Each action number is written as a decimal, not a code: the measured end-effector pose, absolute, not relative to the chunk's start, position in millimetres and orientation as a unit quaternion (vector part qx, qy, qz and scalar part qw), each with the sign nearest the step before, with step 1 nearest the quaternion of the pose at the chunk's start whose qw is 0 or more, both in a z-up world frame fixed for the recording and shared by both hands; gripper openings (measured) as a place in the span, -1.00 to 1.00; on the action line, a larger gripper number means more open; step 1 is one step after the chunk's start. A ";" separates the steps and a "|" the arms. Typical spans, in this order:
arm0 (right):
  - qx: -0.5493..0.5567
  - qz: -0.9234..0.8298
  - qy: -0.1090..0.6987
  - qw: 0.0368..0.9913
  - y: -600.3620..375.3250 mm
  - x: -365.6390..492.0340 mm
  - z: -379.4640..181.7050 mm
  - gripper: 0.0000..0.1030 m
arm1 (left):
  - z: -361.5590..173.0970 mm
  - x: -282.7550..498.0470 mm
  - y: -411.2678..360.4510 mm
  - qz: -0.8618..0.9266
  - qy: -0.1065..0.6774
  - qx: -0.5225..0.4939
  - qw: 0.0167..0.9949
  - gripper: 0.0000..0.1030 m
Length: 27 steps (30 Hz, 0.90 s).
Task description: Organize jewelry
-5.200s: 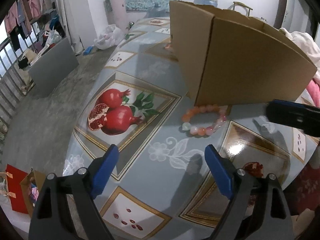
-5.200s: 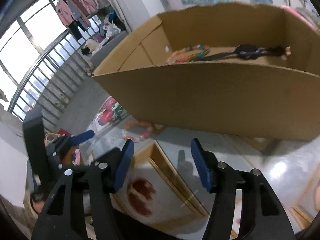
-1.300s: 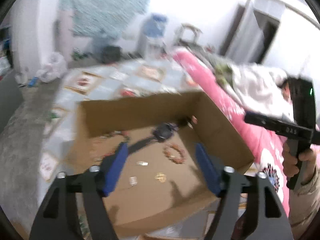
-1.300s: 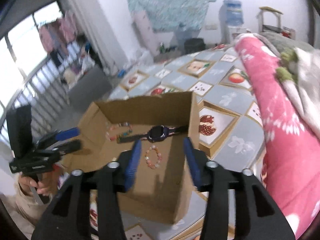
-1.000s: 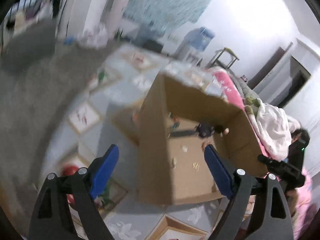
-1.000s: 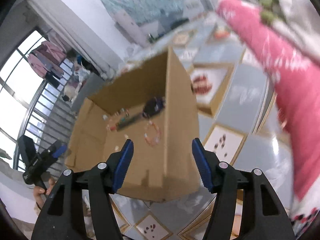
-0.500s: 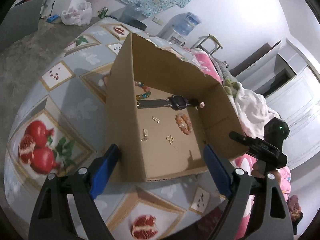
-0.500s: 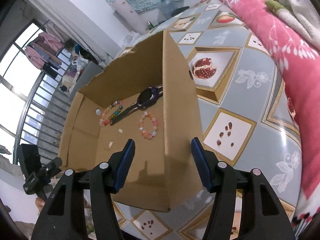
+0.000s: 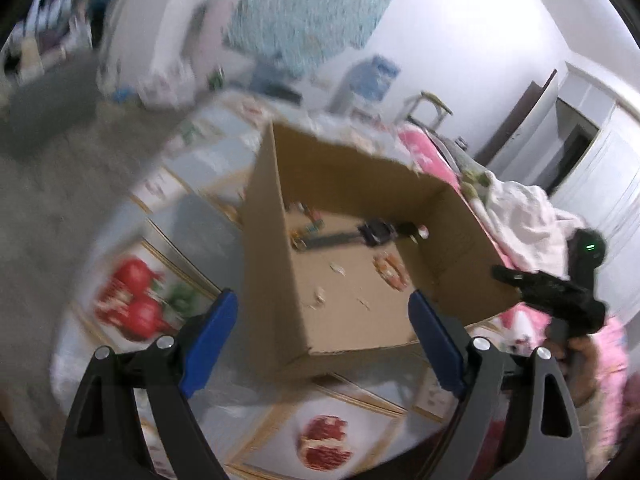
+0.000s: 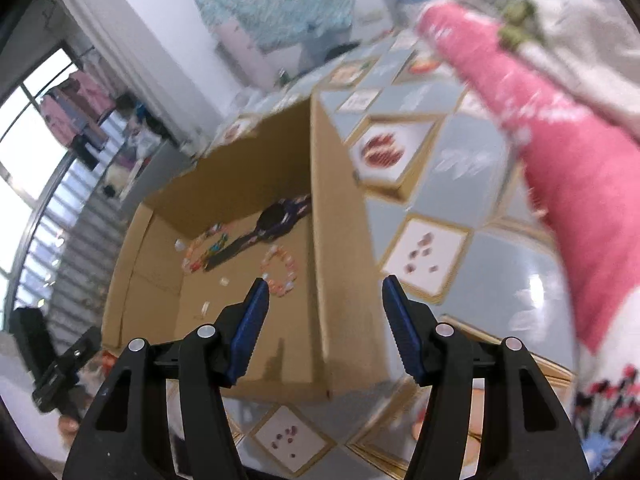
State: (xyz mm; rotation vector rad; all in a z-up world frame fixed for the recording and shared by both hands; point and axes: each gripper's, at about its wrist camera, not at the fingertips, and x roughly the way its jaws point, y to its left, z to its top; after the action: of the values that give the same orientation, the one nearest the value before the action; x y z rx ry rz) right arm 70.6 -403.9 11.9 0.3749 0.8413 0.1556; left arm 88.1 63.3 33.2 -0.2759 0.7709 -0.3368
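Note:
An open cardboard box (image 9: 272,280) (image 10: 344,260) stands on the table. On its floor lie a dark watch (image 9: 374,234) (image 10: 276,216), a pink-orange bead bracelet (image 9: 390,270) (image 10: 280,266), a multicoloured bead bracelet (image 9: 306,232) (image 10: 204,250) and several small pieces (image 9: 320,296). My left gripper (image 9: 320,312) hovers open and empty above the box's near corner. My right gripper (image 10: 325,292) hangs over the box's right wall. Its jaws are opening, and nothing is held between them. Each gripper shows at the edge of the other's view, blurred.
The table (image 9: 136,308) wears a grey cloth printed with pomegranates. A pink blanket (image 10: 580,168) with pale cloth on it lies along the table's right side. The grey floor (image 9: 48,168) falls away on the left. A hand (image 9: 580,356) holds the right gripper's handle.
Five seconds ago the pink-orange bracelet lay on the table beside the box; now it lies inside. Over the last second both views swung across the box, which now looks nearer.

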 end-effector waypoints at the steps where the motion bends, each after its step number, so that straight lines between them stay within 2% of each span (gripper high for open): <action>1: 0.172 0.061 0.395 0.900 -403.6 61.9 17.8 0.21 | 39.3 80.2 61.8 -0.150 0.357 -0.116 0.915 0.73; 3: 0.141 0.028 0.367 0.919 -401.2 41.4 32.5 0.31 | 47.3 67.5 58.7 -0.133 0.333 -0.091 0.929 0.89; 8: 0.100 0.002 0.304 0.948 -387.9 -5.7 59.7 0.67 | 63.1 43.2 44.6 -0.120 0.304 -0.053 0.944 0.89; 12: 0.070 -0.001 0.279 0.958 -367.7 -27.7 71.9 0.83 | 74.7 29.7 35.6 -0.108 0.287 -0.047 0.951 0.89; 18: 0.019 -0.009 0.266 0.964 -332.6 -43.1 75.0 0.84 | 83.2 18.9 17.1 -0.060 0.264 -0.010 0.963 0.89; 27: 0.018 0.004 0.284 0.959 -305.9 -49.6 60.0 0.84 | 73.2 20.8 2.9 -0.056 0.305 -0.022 0.951 0.89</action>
State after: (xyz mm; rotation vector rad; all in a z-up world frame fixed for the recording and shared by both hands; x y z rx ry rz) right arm -49.6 -305.9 60.0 0.0369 0.5755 0.0088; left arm 20.8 2.9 73.2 -0.0447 0.6194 -0.1136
